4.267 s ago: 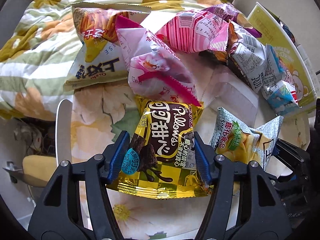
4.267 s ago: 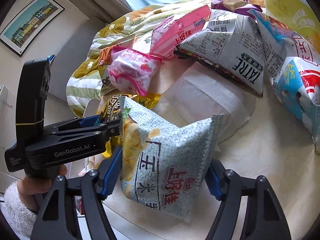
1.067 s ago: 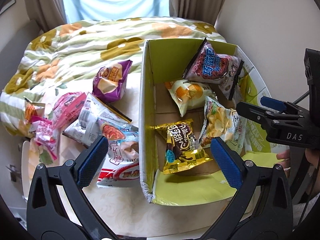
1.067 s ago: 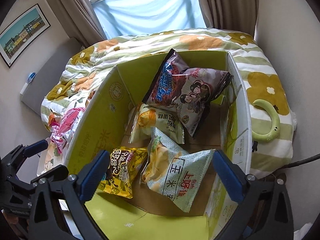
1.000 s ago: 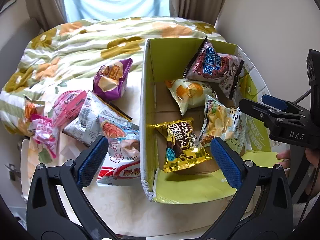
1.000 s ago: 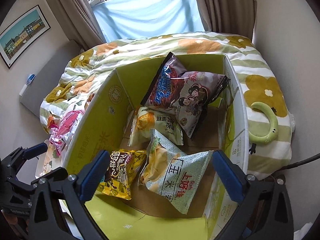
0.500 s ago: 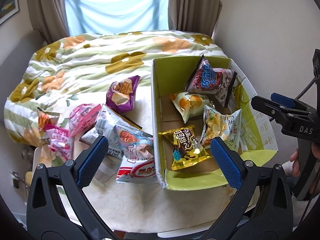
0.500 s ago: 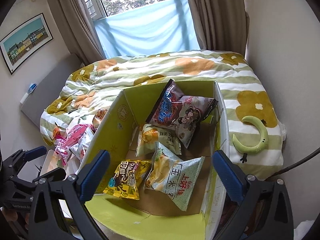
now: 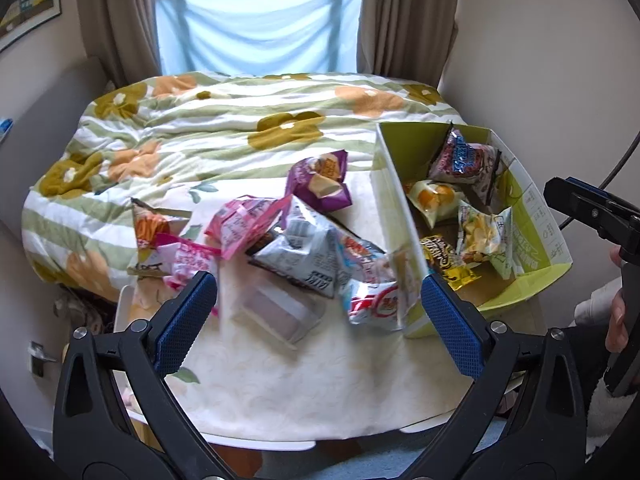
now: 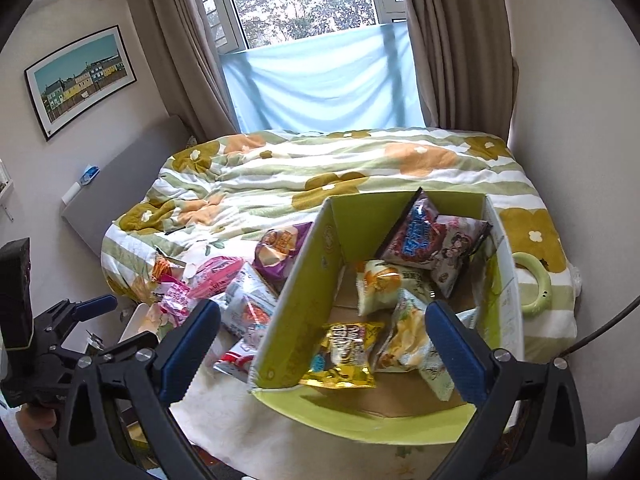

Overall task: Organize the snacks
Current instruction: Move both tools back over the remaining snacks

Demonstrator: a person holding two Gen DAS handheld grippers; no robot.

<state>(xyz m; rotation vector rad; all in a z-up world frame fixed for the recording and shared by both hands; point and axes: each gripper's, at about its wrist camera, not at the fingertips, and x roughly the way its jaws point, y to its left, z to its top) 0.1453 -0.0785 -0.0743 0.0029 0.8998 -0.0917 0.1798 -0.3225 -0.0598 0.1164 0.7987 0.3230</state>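
Floral bed (image 9: 240, 136) under curtained window (image 10: 320, 64), both hand-held grippers (image 9: 318, 308) (image 10: 322, 344) spread apart, empty.

Black plastic tongs (image 9: 318, 308) with blue textured pads (image 9: 186, 322), silver screws, white fuzzy sleeve (image 9: 608, 412).

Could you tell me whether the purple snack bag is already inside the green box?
No, the purple snack bag lies on the table outside the green box.

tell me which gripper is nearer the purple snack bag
Left. The left gripper hangs open over the loose pile, below the purple snack bag; the right gripper sits over the box.
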